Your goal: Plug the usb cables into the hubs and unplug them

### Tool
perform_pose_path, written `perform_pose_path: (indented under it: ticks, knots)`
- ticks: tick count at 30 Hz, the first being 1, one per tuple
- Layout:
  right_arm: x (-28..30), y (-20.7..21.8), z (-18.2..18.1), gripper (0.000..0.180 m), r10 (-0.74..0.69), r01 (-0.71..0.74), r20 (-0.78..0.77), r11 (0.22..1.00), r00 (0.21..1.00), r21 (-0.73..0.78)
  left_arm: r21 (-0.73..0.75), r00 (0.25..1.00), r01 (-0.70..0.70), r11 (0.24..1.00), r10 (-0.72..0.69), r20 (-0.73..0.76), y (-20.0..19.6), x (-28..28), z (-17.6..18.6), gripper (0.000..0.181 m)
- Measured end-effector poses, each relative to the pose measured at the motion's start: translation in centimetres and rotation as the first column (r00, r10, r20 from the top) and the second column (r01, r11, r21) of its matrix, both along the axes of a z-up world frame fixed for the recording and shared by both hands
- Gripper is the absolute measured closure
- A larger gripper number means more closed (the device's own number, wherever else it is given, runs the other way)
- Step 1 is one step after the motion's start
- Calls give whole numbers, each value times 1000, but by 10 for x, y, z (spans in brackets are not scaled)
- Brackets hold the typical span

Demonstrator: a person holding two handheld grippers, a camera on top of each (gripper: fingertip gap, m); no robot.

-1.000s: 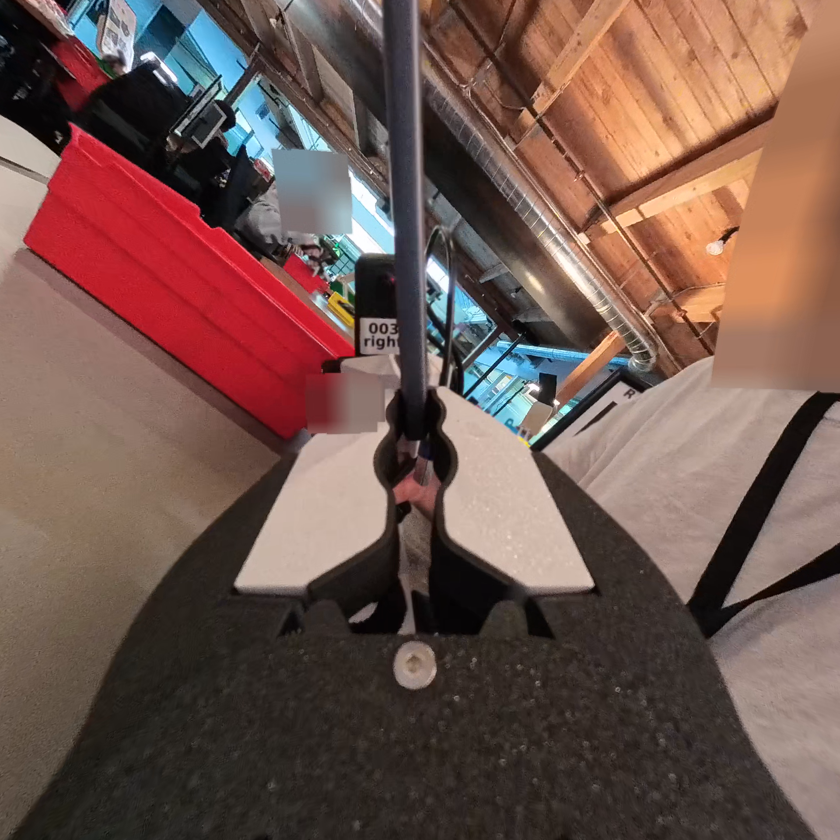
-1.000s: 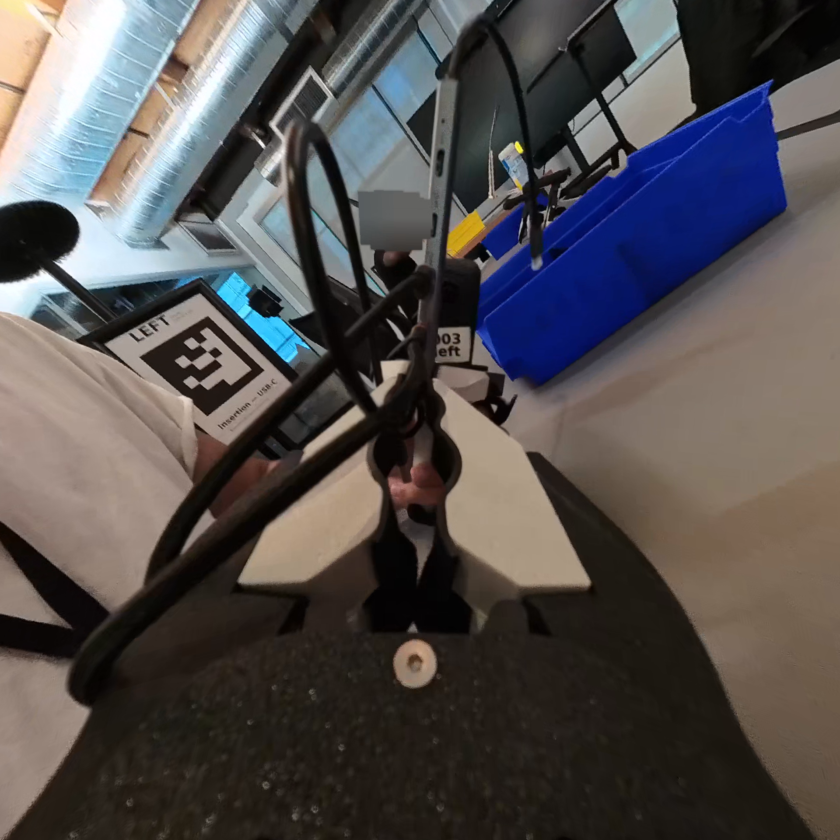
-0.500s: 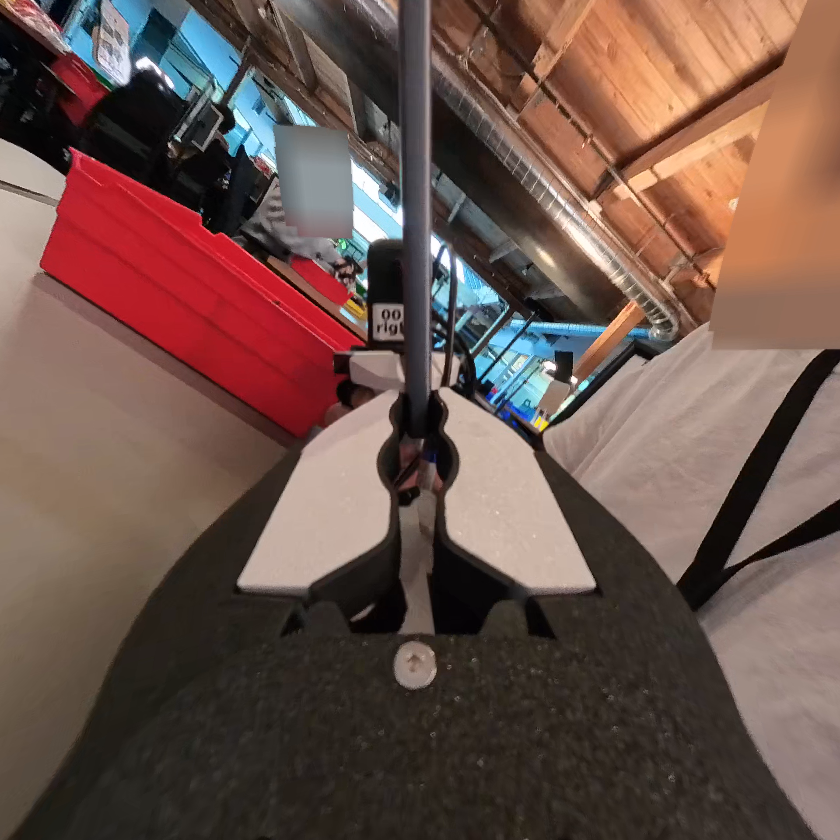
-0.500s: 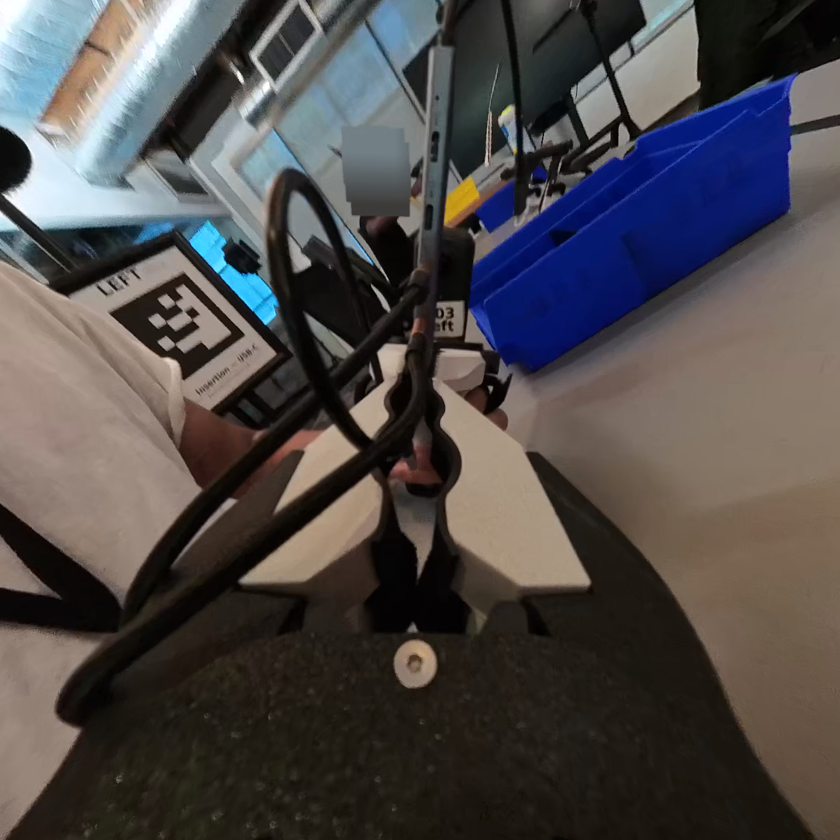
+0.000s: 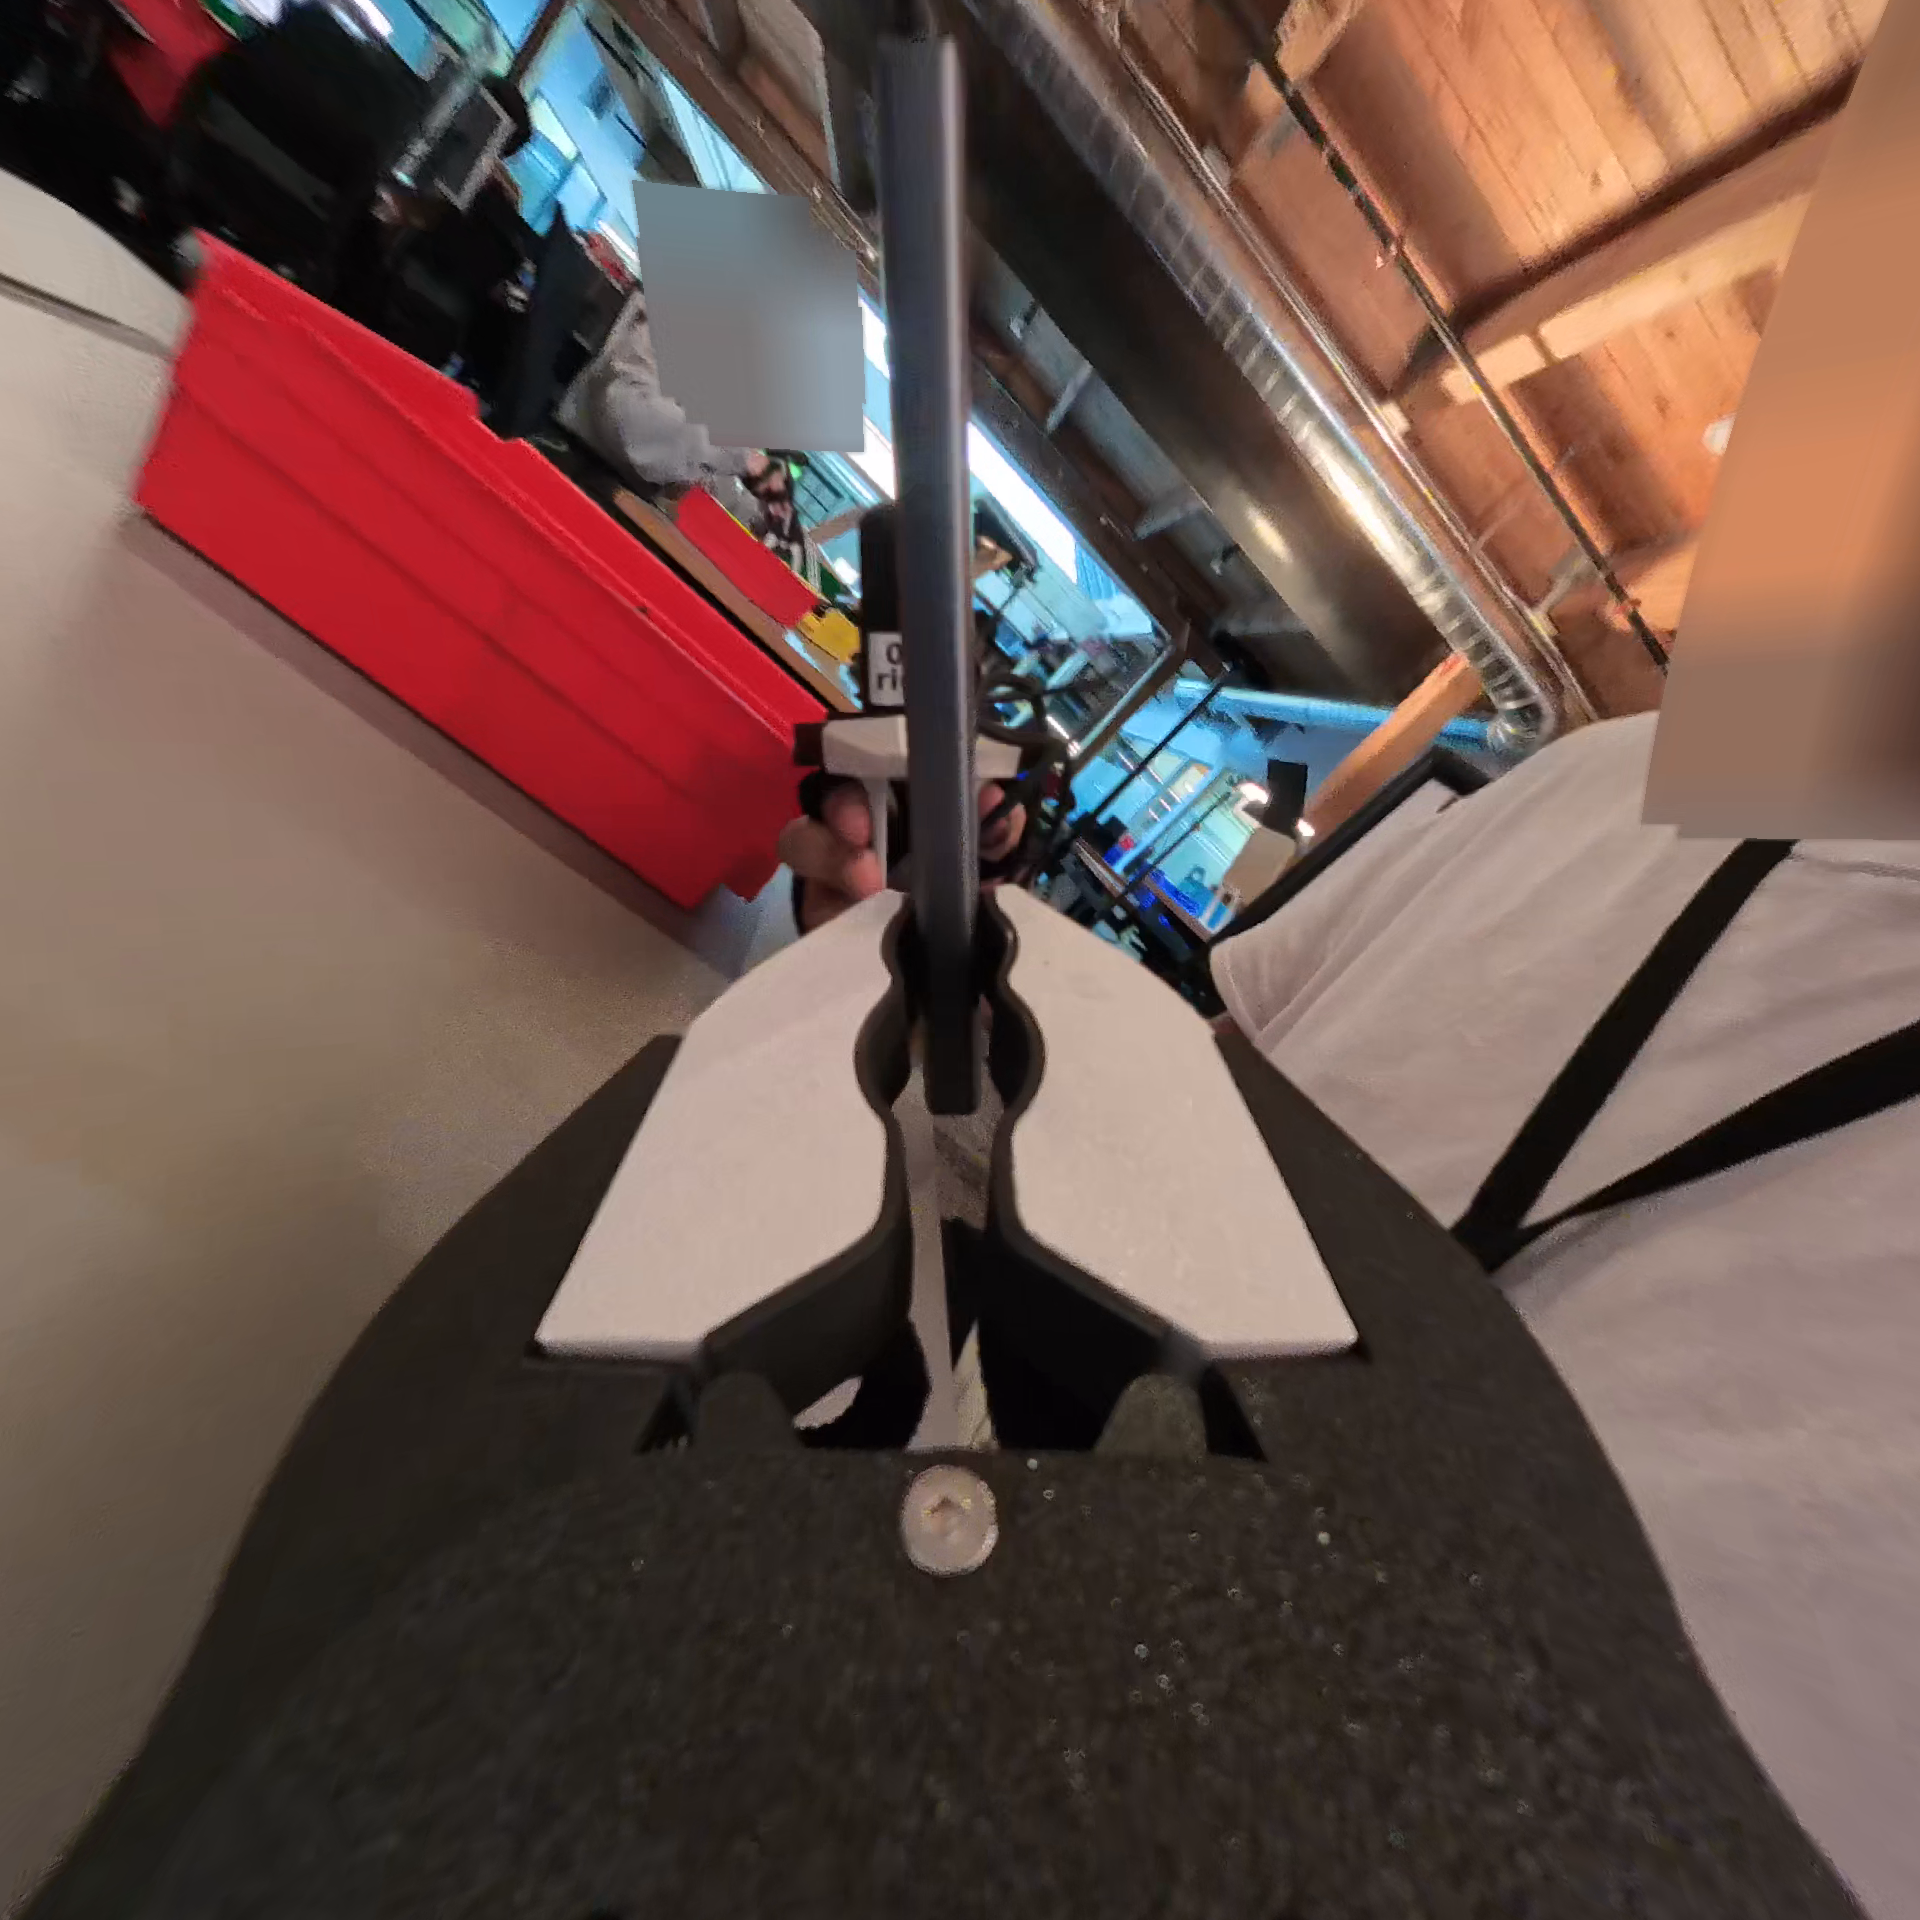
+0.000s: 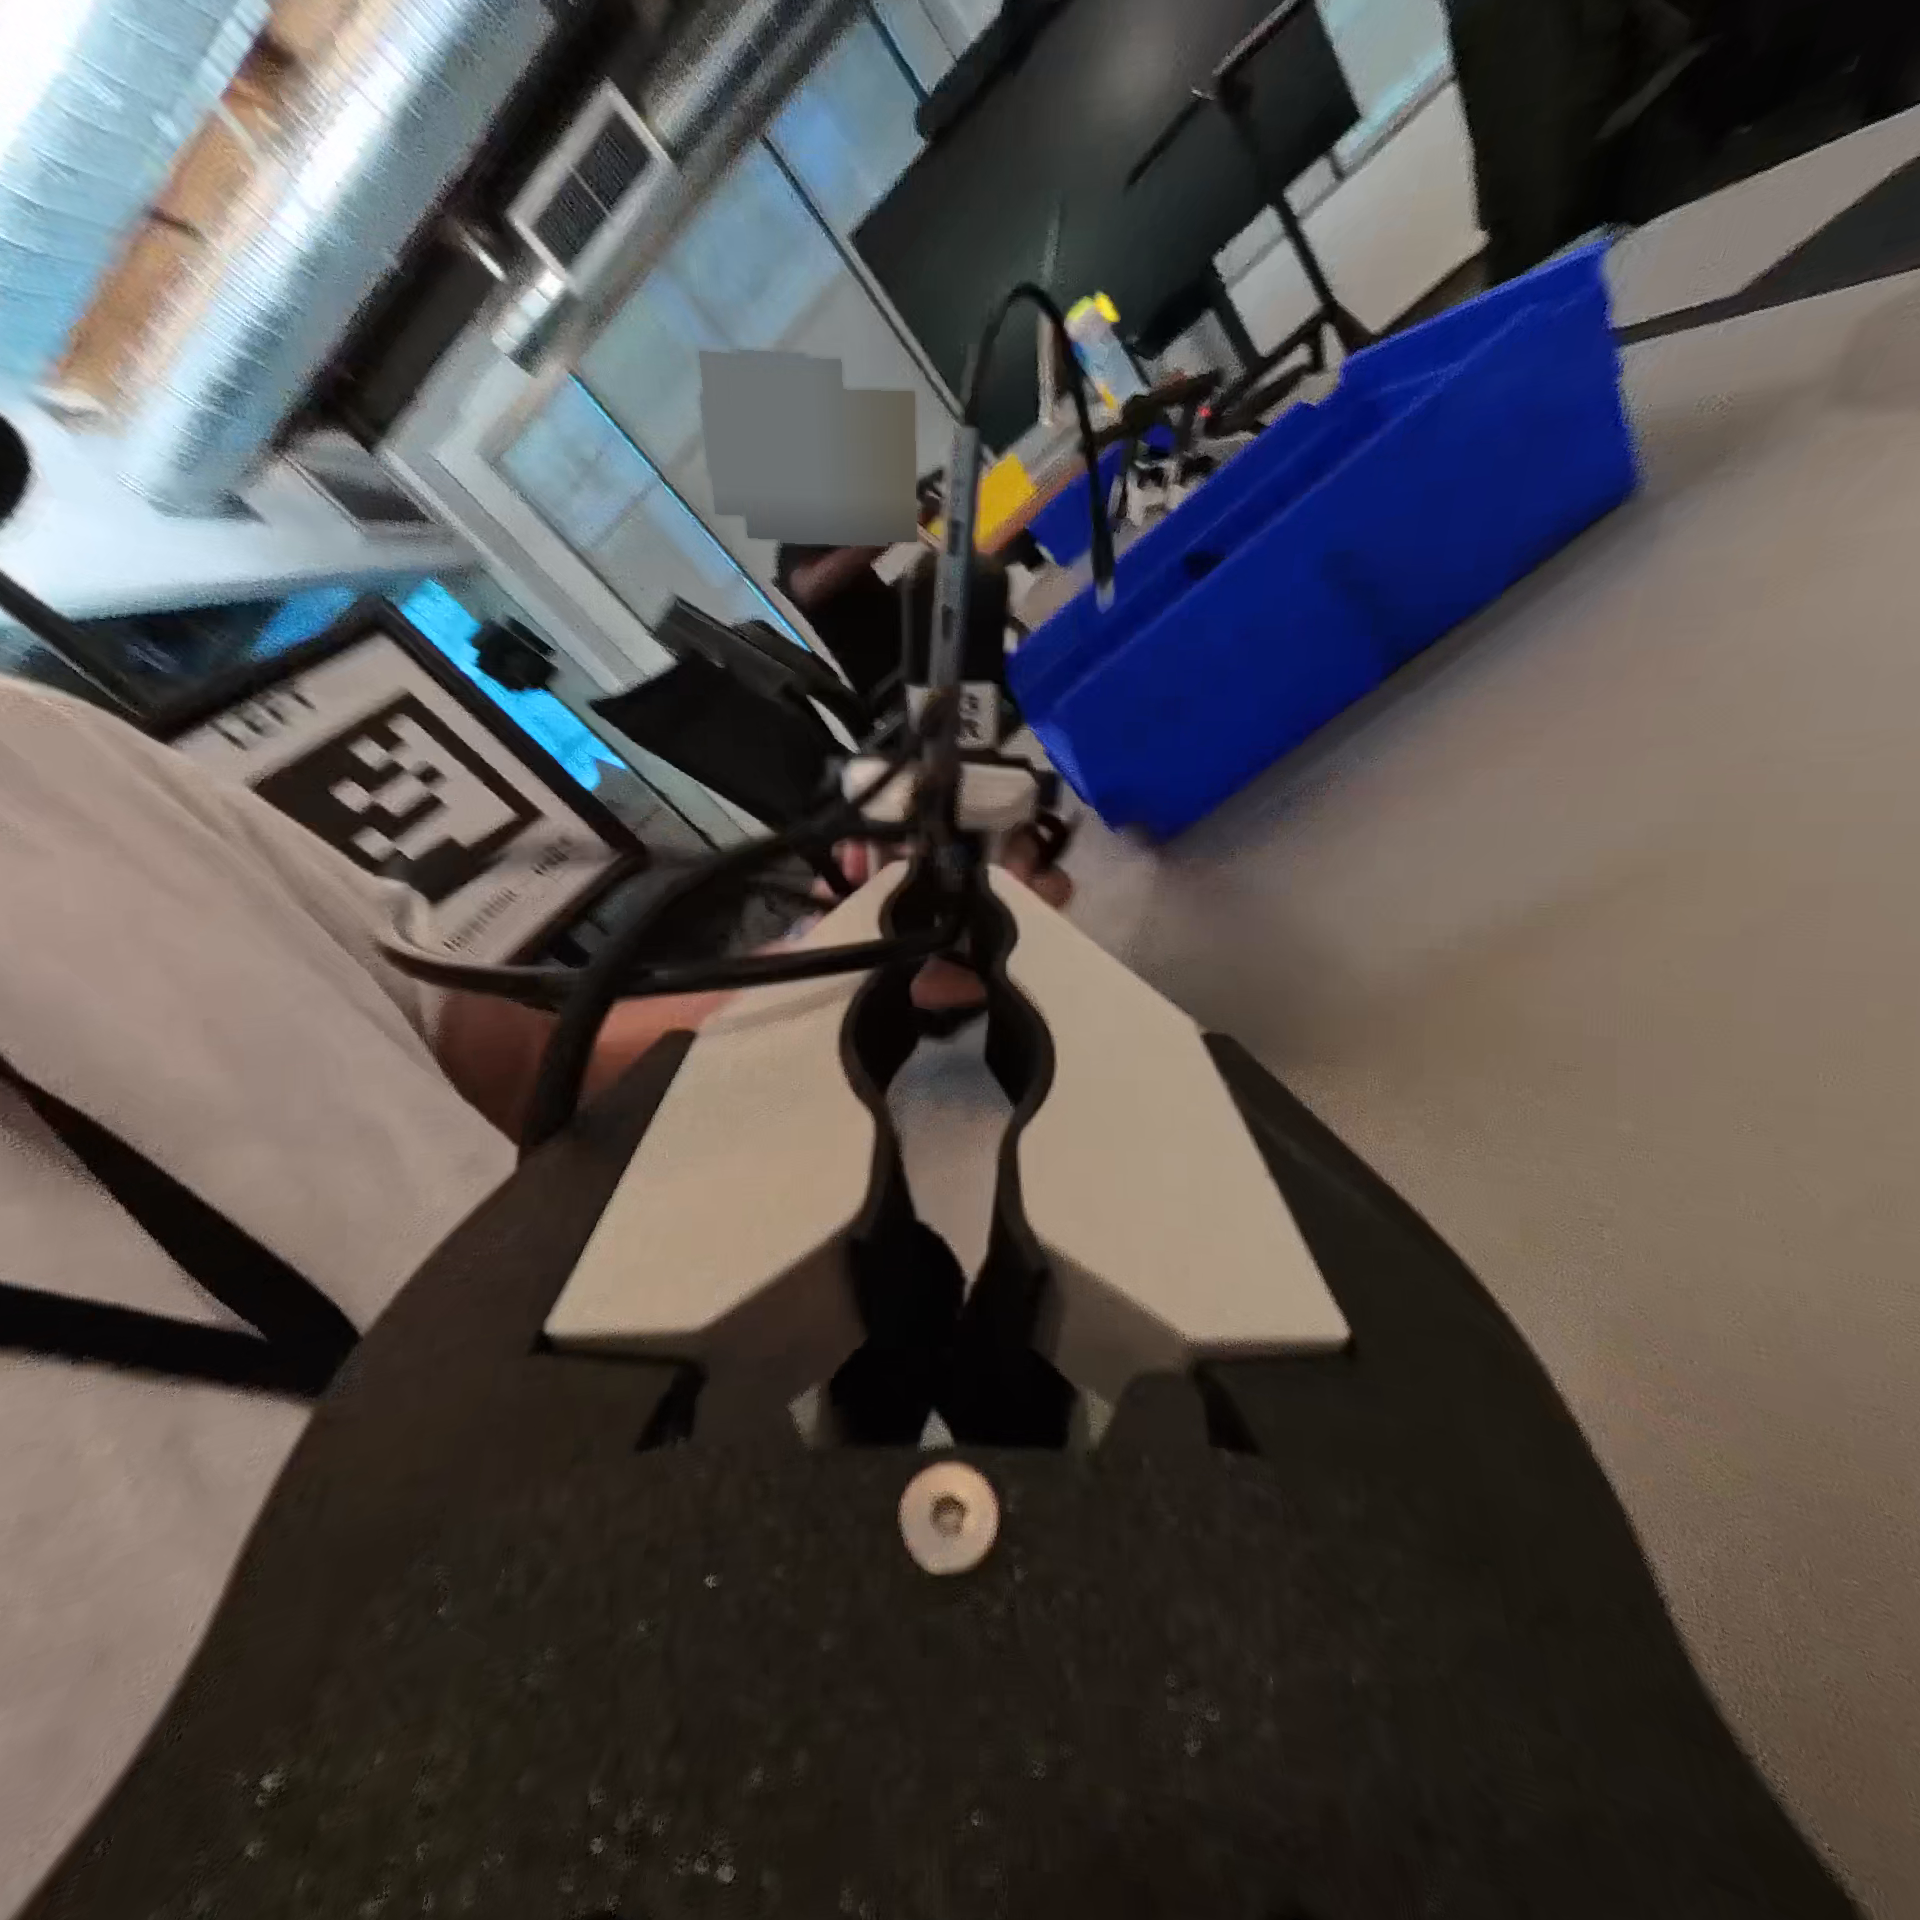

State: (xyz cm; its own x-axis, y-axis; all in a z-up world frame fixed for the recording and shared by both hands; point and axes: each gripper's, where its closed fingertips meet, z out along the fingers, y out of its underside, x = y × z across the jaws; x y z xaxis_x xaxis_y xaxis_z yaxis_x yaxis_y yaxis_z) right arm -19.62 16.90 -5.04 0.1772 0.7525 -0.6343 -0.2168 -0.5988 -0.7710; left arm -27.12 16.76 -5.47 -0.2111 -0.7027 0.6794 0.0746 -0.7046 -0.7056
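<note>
Your left gripper point(image 5: 948, 971) has its jaws clamped on the slim grey hub point(image 5: 925, 520), standing upright beside the red bin point(image 5: 416, 582) on the worktop point(image 5: 208, 1039). Your right gripper point(image 6: 948, 914) pinches the black usb cable point(image 6: 727, 971) at its jaw tips, facing the hub, blue bin point(image 6: 1351, 582) beyond.

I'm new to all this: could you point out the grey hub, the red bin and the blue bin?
grey hub point(image 5: 925, 520), left wrist view, its narrow edge.
red bin point(image 5: 436, 582), left wrist view, side wall.
blue bin point(image 6: 1351, 582), right wrist view, side wall.
</note>
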Motion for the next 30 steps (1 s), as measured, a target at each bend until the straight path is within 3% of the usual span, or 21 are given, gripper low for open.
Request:
perform_pose_path:
  ticks: [4,7,9,11,14,17,22,25,26,30]
  knots:
    - [-10,-14,-4,175,42,-42,30,999,999,-3,-15,1000,20,1000,-20,-12,-8,-7,-2,171]
    - [-10,0,-26,174,-58,53,224,998,973,28,-33,999,17,999,-15,52,-10,-8,5,171]
    - [3,7,-42,174,-121,98,421,992,899,77,-50,992,9,999,-3,130,-10,-15,18,171]
    - [32,17,-45,174,-242,160,605,969,758,186,-44,984,-4,999,12,179,-10,-23,28,171]
    - [80,27,-12,174,-430,229,701,902,570,367,-37,976,-39,999,46,215,-5,-37,36,171]
    - [135,35,33,174,-586,286,702,811,406,511,0,990,-59,998,59,128,-6,-31,24,171]
    - [248,34,133,174,-813,417,566,566,137,711,51,991,-130,990,129,22,1,-24,8,171]
    - [321,23,181,174,-873,494,487,412,-26,766,36,987,-161,986,160,33,8,-32,10,171]
    - [336,22,187,174,-873,505,485,397,-50,766,43,987,-162,986,162,22,8,-32,9,171]
    - [345,31,176,174,-821,447,563,470,-96,761,67,992,-126,990,126,2,-1,-23,7,171]
